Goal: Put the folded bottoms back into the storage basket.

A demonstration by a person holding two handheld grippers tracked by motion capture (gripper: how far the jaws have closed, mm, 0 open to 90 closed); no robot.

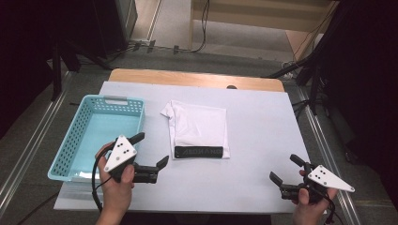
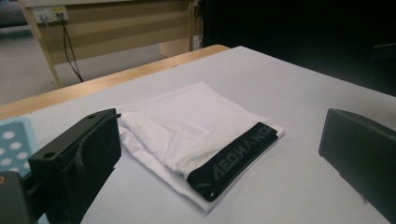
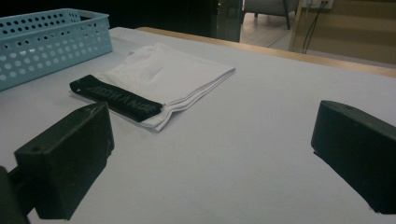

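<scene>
A folded white garment (image 1: 198, 126) with a black lettered waistband (image 1: 198, 152) lies flat in the middle of the table. In the left gripper view the garment (image 2: 187, 126) sits just ahead between the jaws; in the right gripper view the garment (image 3: 163, 74) lies farther off to the left. My left gripper (image 1: 150, 150) hangs open just left of the waistband, beside the basket, with nothing in it. My right gripper (image 1: 285, 169) stands open near the table's front right corner, well away from the garment, holding nothing.
A light blue perforated basket (image 1: 133, 104) sits at the table's left side, its inside bare. The table top (image 1: 263, 122) is covered by a white sheet, with a wooden edge at the back. Cables and dark stands surround the table on the floor.
</scene>
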